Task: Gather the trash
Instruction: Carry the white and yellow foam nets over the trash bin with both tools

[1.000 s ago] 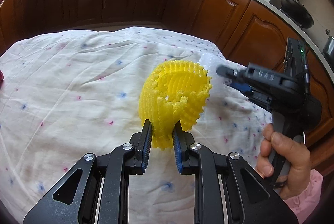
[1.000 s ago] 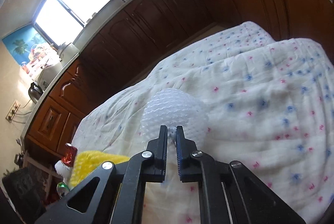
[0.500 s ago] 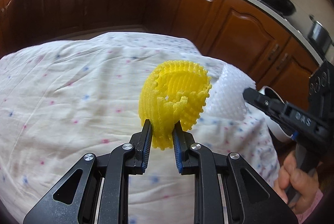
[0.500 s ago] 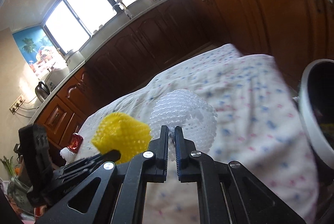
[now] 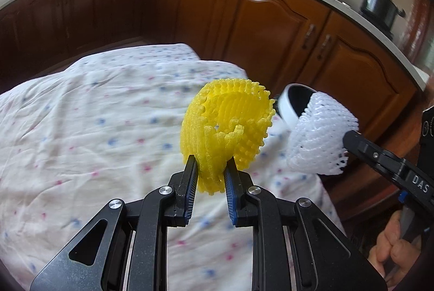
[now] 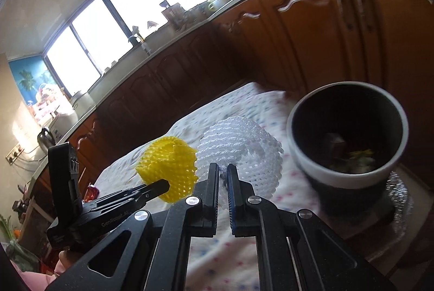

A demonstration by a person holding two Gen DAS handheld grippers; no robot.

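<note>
My left gripper [image 5: 210,166] is shut on a yellow foam fruit net [image 5: 226,128], held up above the tablecloth. The same yellow net [image 6: 169,167] shows at the left of the right wrist view, pinched by the left gripper [image 6: 162,186]. My right gripper [image 6: 223,169] is shut on a white foam fruit net [image 6: 244,152]; that white net [image 5: 318,136] also shows at the right of the left wrist view. A round bin [image 6: 347,177] with a white rim and dark inside stands just past the table's right end, with some scraps in its bottom. Its rim [image 5: 290,104] peeks out behind the white net.
The table wears a white cloth with pink and blue dots [image 5: 95,128]. Brown wooden cabinets [image 5: 271,28] under a counter run behind it, with a pan and a pot [image 5: 379,3] on the counter. A red item [image 6: 92,193] lies at the table's far end. A hand [image 5: 393,258] holds the right gripper's handle.
Both grippers carried their nets rightward toward the table's end. The bin came into view and now sits close ahead of the right gripper. Both grips are unchanged.
</note>
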